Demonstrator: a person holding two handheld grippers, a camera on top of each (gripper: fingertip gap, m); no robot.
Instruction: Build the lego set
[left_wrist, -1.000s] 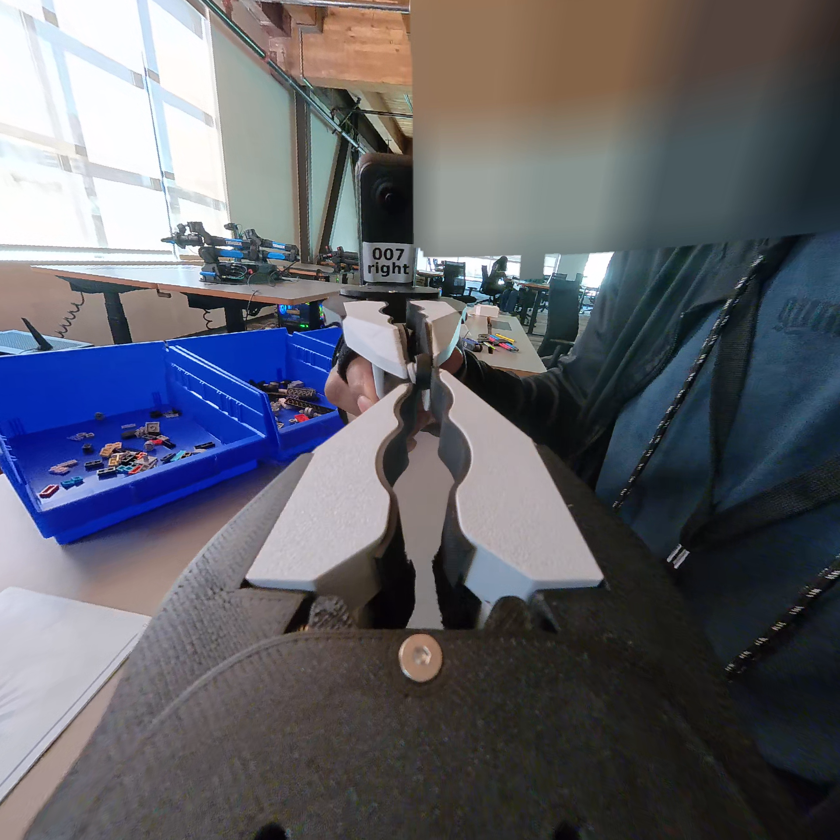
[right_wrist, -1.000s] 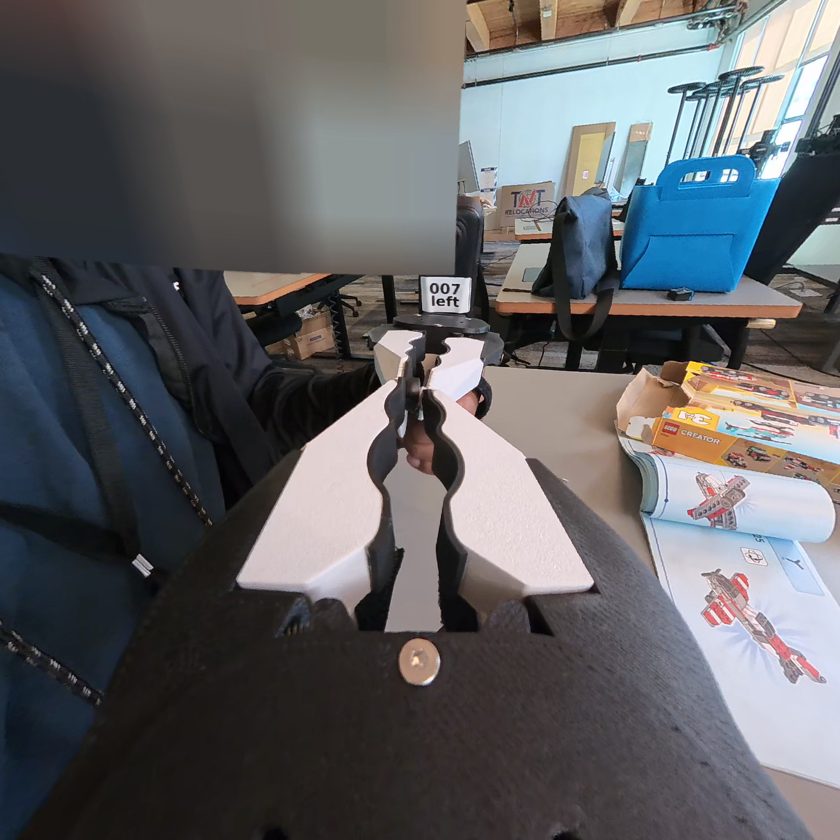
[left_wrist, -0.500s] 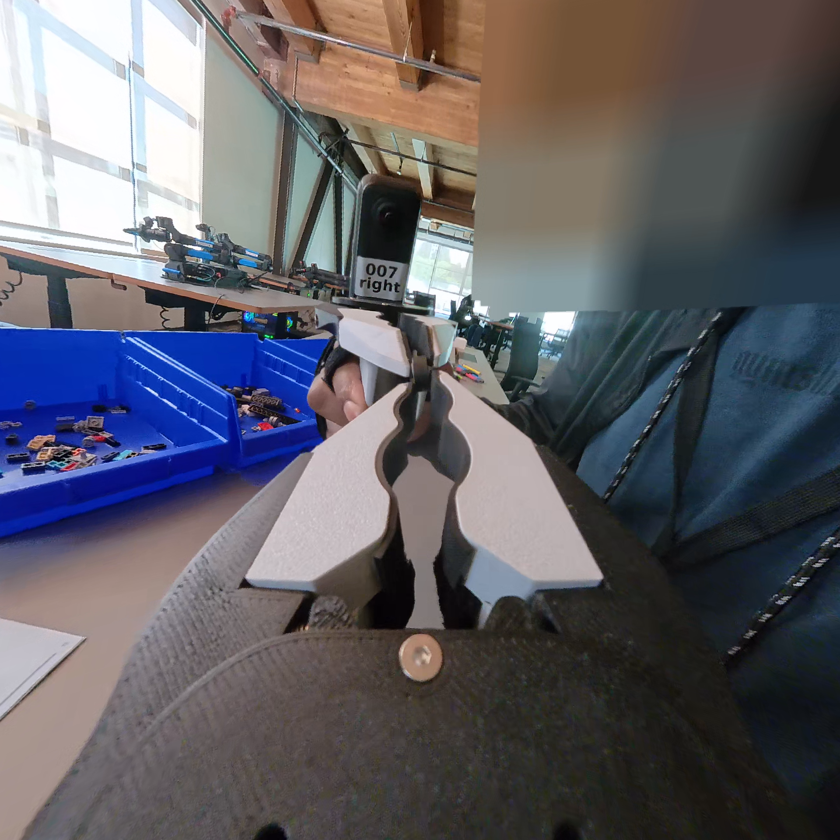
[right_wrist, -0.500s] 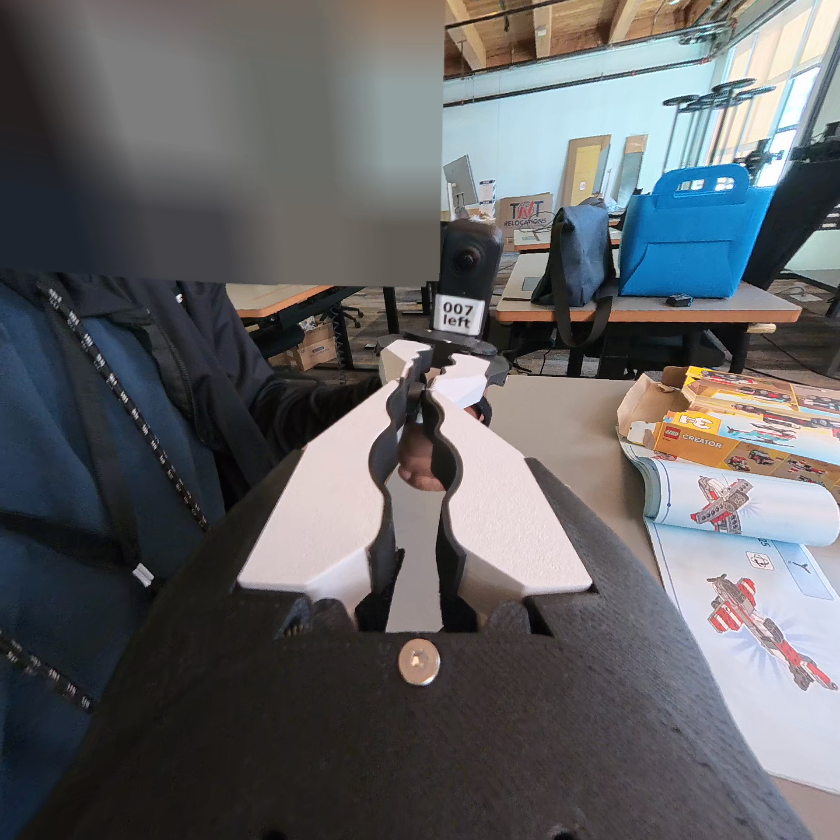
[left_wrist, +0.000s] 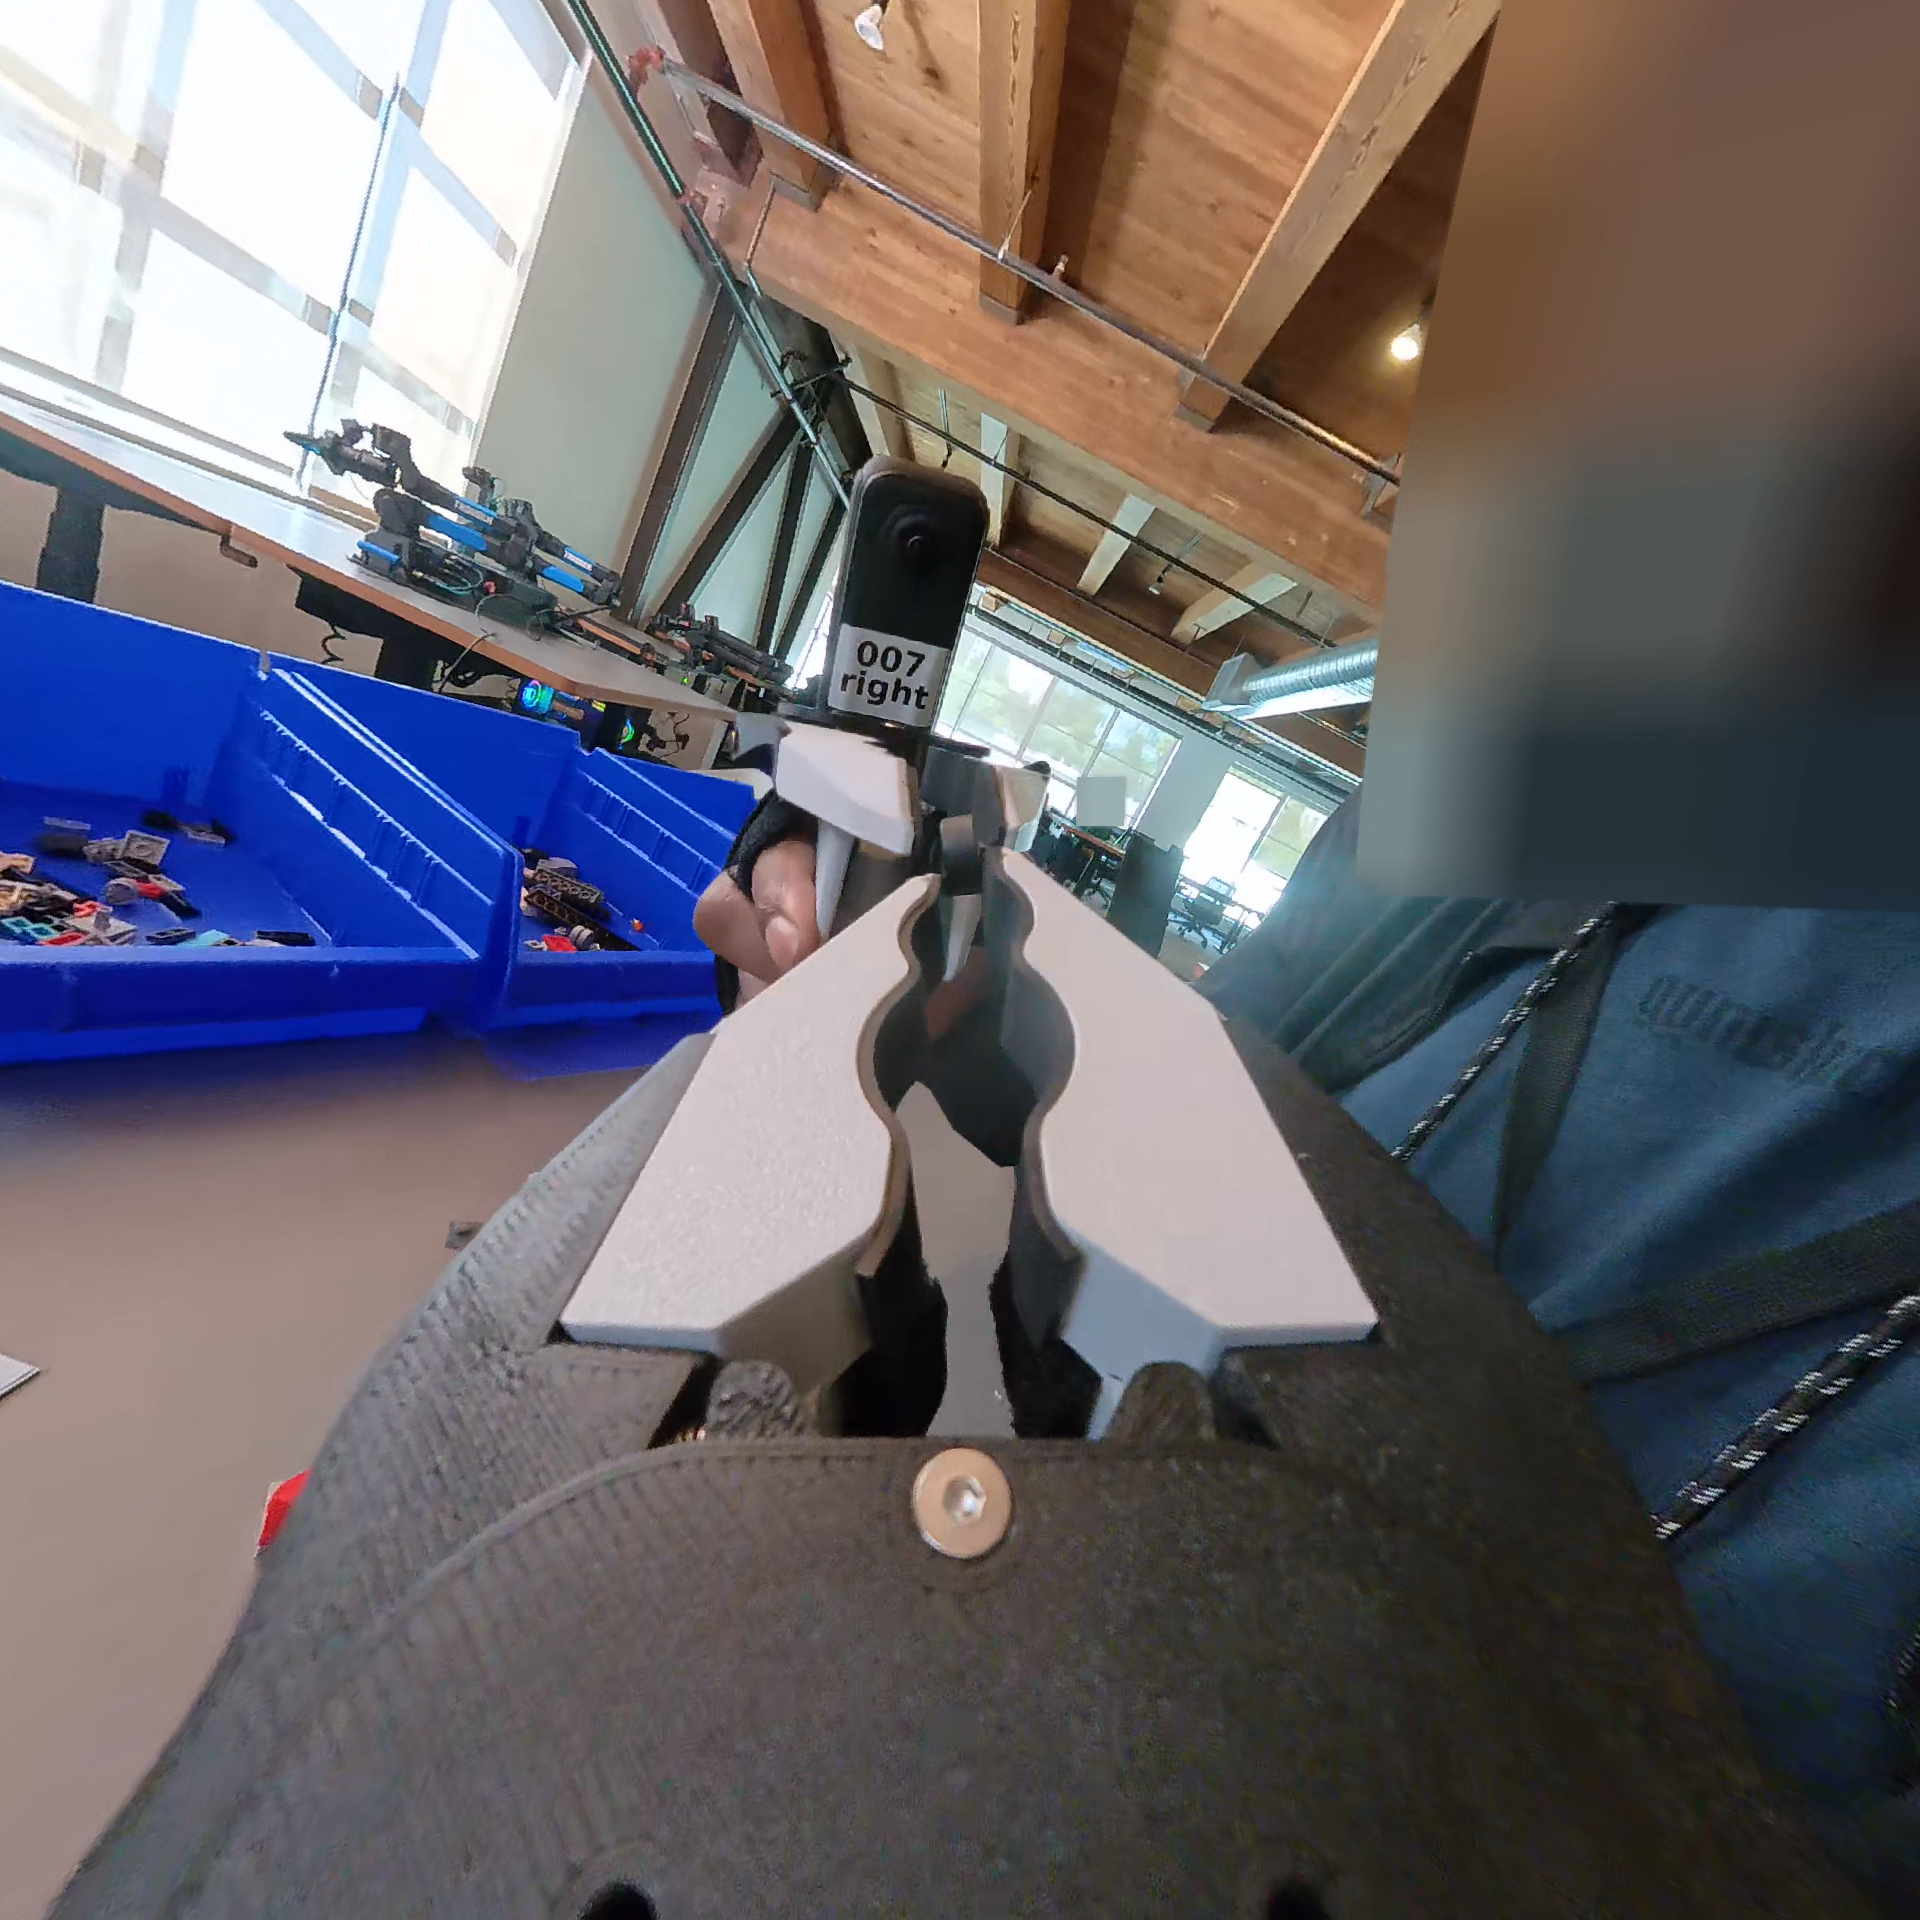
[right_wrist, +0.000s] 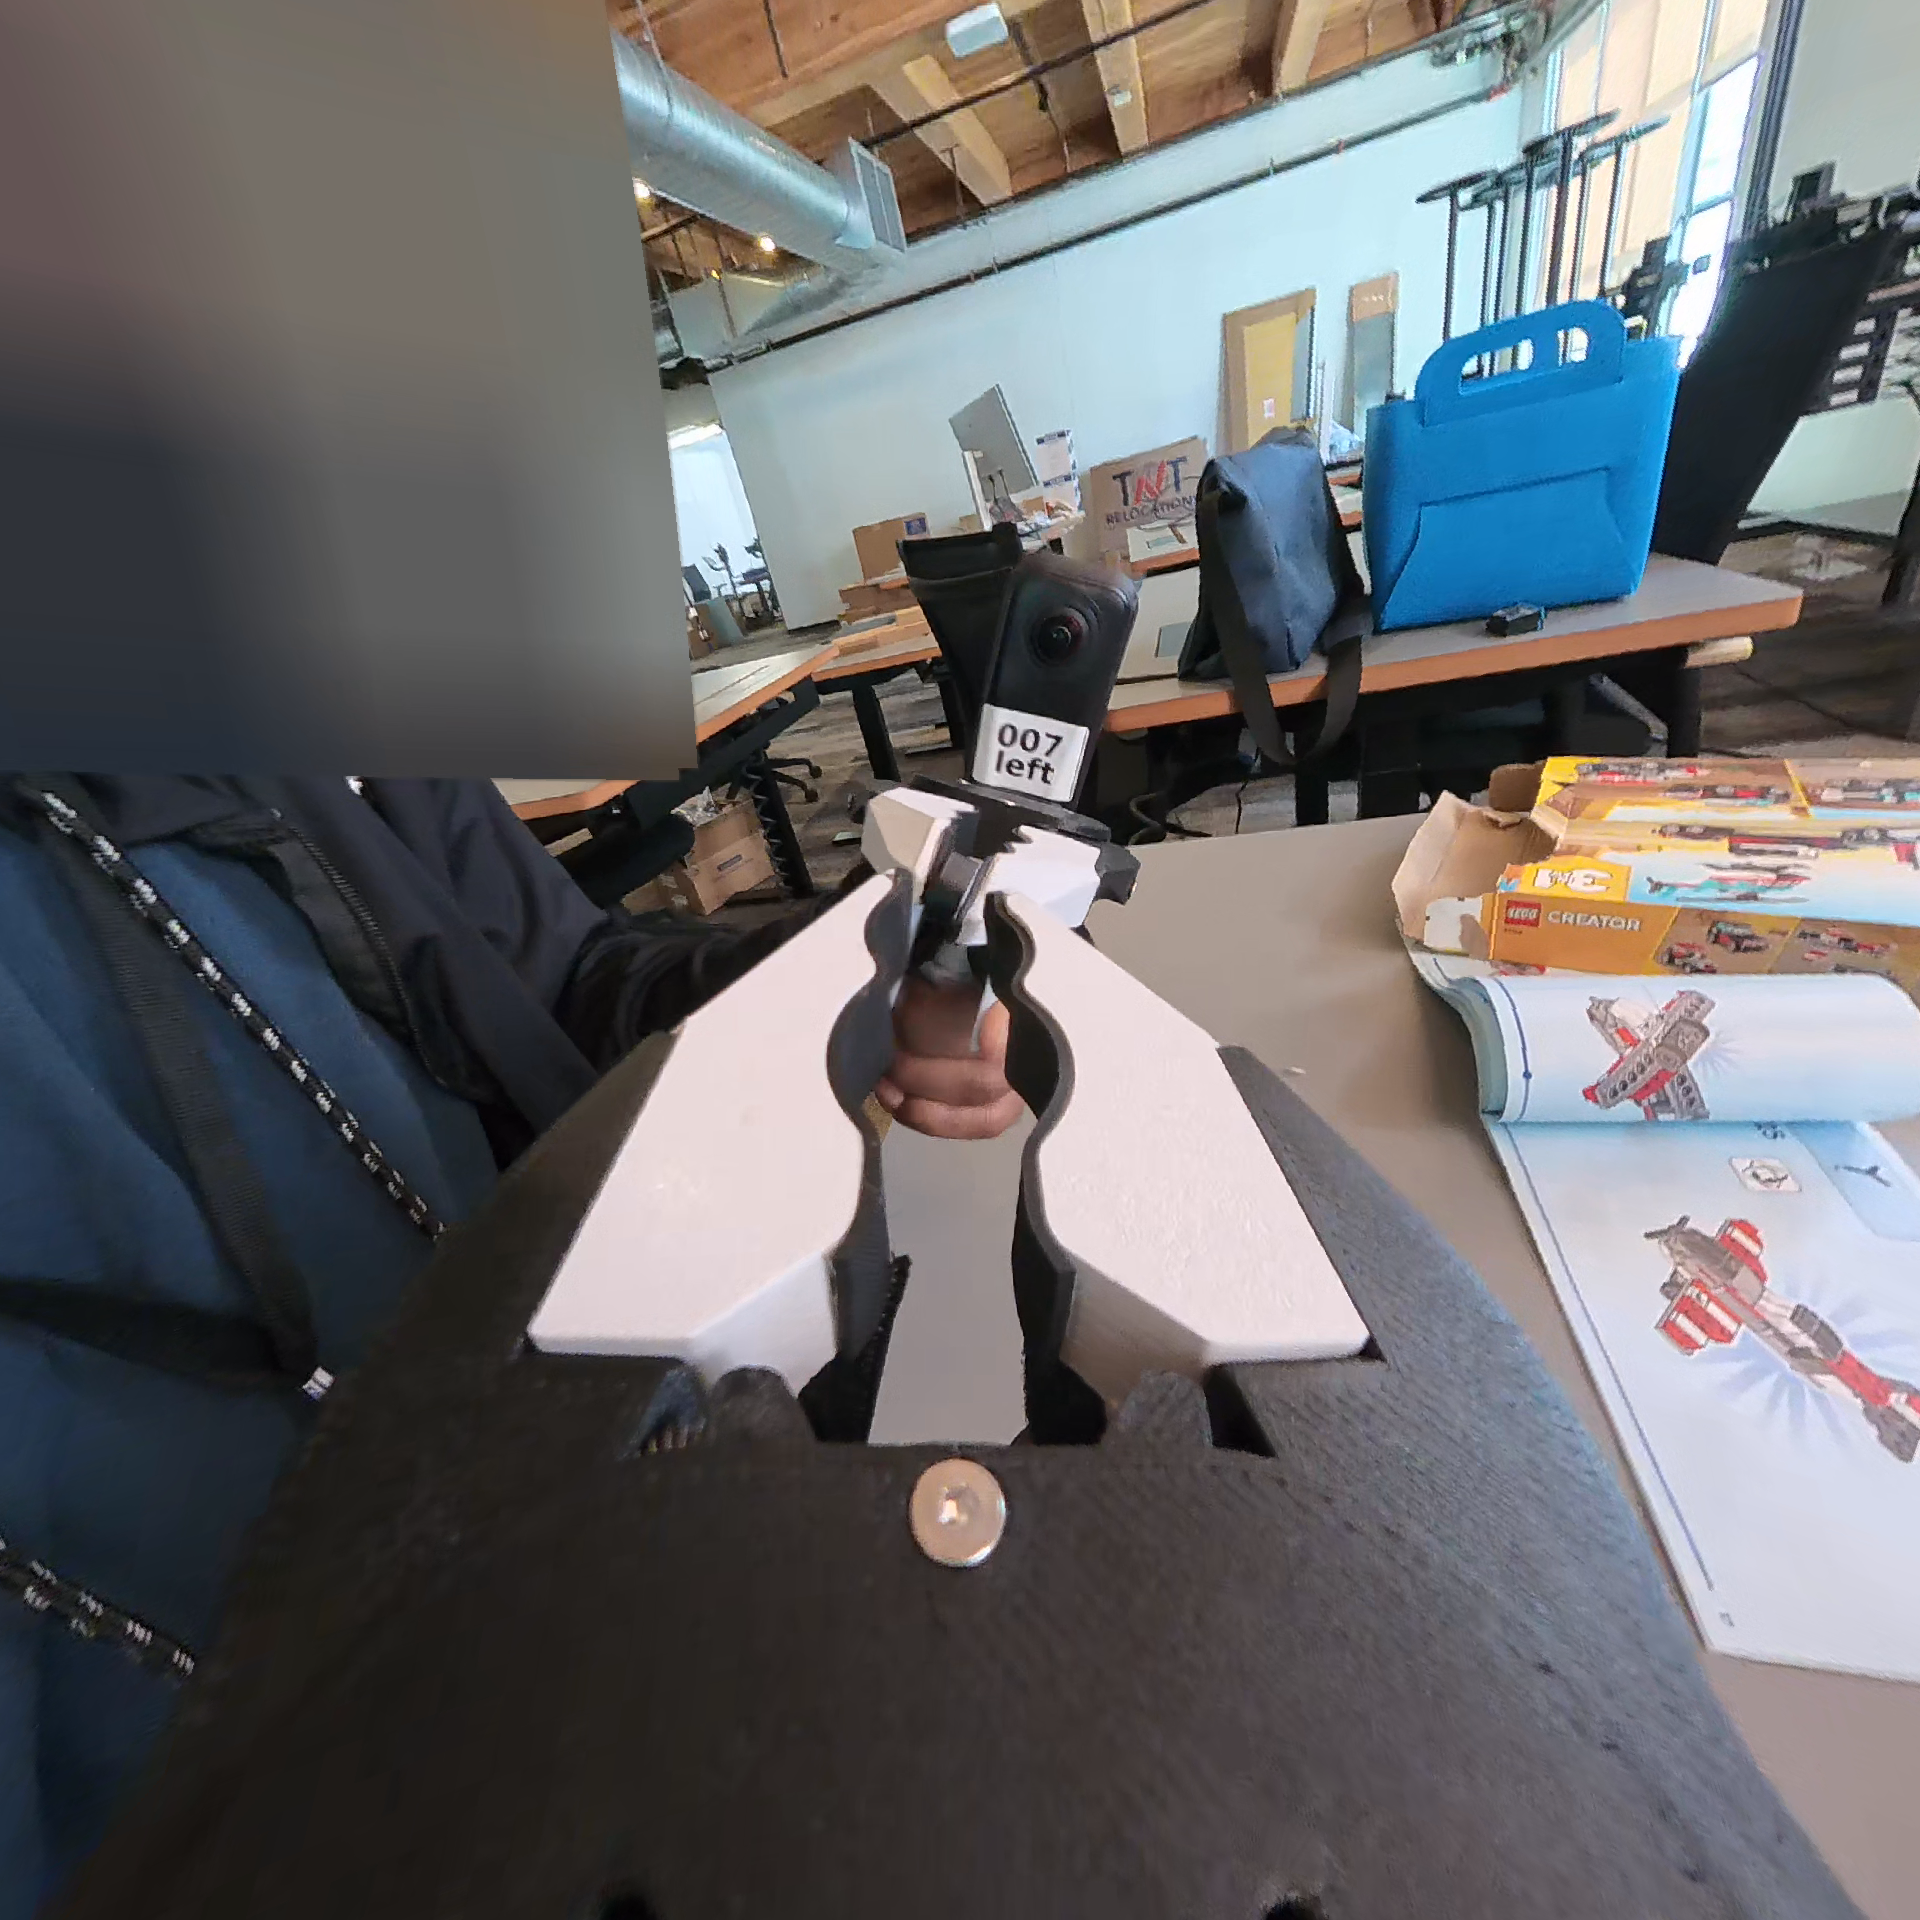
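Note:
My two grippers meet tip to tip in the air in front of a person's dark blue jacket (left_wrist: 1714, 1195). My left gripper (left_wrist: 964, 896) has its jaws nearly together on a small dark grey lego piece (left_wrist: 962, 837). My right gripper (right_wrist: 952, 906) faces it and pinches the same small dark piece (right_wrist: 954, 879). In the left wrist view the right gripper (left_wrist: 914, 821) stands just beyond my tips. In the right wrist view the left gripper (right_wrist: 982, 868) does the same. The piece's shape is mostly hidden by the fingertips.
Two blue bins (left_wrist: 343, 914) with several loose lego parts (left_wrist: 83, 904) stand at the left on the grey table (left_wrist: 260, 1195). A red piece (left_wrist: 281, 1512) lies near the left gripper's body. A lego box (right_wrist: 1683, 883) and an open instruction booklet (right_wrist: 1745, 1330) lie at the right. Less than 4 cm separates the two grippers' tips.
Both grippers have risen and tilted upward while staying tip to tip; more ceiling shows, and the bins and booklet have slid down and outward in the views.

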